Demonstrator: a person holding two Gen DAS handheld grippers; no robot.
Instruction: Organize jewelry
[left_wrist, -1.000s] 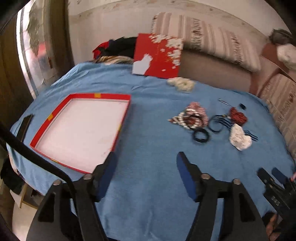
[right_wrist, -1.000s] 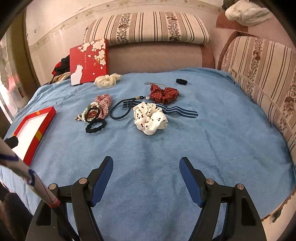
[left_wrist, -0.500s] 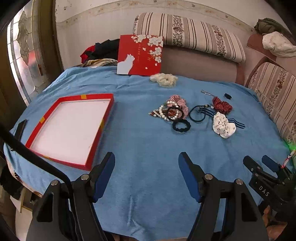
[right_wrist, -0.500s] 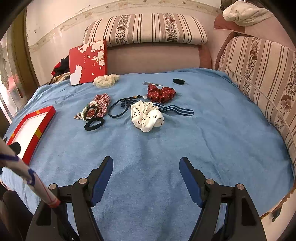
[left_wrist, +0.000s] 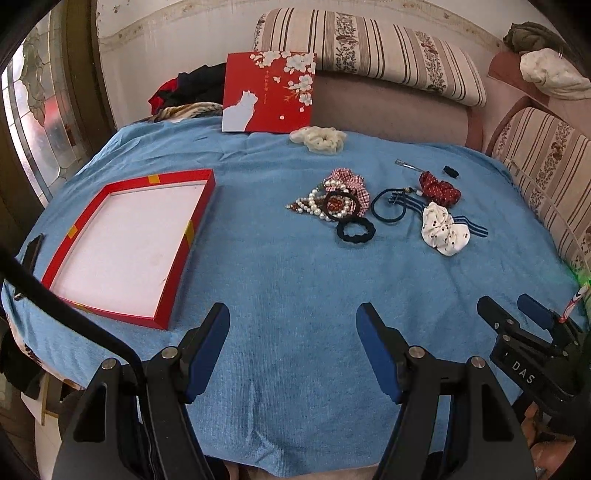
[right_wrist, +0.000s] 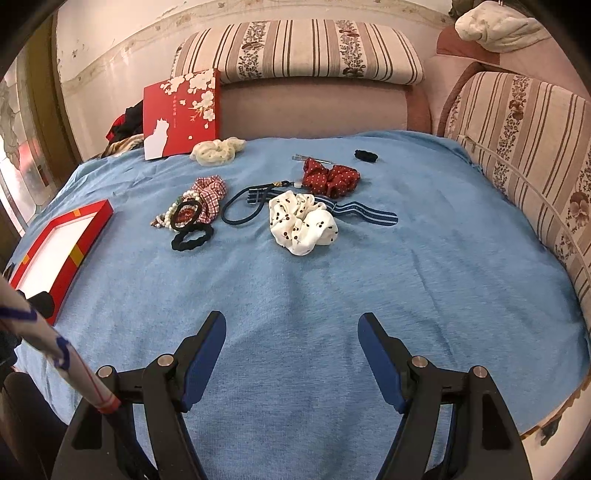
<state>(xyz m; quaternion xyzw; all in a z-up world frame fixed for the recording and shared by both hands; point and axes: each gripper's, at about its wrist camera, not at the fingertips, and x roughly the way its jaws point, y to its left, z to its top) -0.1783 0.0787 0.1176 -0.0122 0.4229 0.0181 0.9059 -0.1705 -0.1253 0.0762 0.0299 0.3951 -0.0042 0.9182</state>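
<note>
A shallow red box (left_wrist: 66, 254) with a white floor lies at the left of the blue cloth; it also shows in the right wrist view (right_wrist: 74, 236). A heap of hair ties and beads lies mid-table: a pearl bracelet (left_wrist: 314, 206), a black scrunchie (left_wrist: 355, 232) (right_wrist: 192, 237), a white dotted scrunchie (left_wrist: 443, 229) (right_wrist: 301, 225), a red dotted scrunchie (right_wrist: 330, 179), a navy loop (right_wrist: 243, 208), a cream scrunchie (left_wrist: 319, 138). My left gripper (left_wrist: 293, 343) is open and empty near the front edge. My right gripper (right_wrist: 291, 350) is open and empty, also seen in the left wrist view (left_wrist: 517, 314).
A red lid with a white cat (left_wrist: 269, 94) leans on the sofa back at the far edge. Striped sofa cushions (right_wrist: 517, 147) ring the table's back and right. A small black item (right_wrist: 365, 156) and a hair clip (right_wrist: 310, 158) lie far back. Clothes (left_wrist: 184, 92) pile at back left.
The left wrist view has steadied and swung so the box and jewelry sit more centred. The right gripper has barely moved. Both stay open and empty.
</note>
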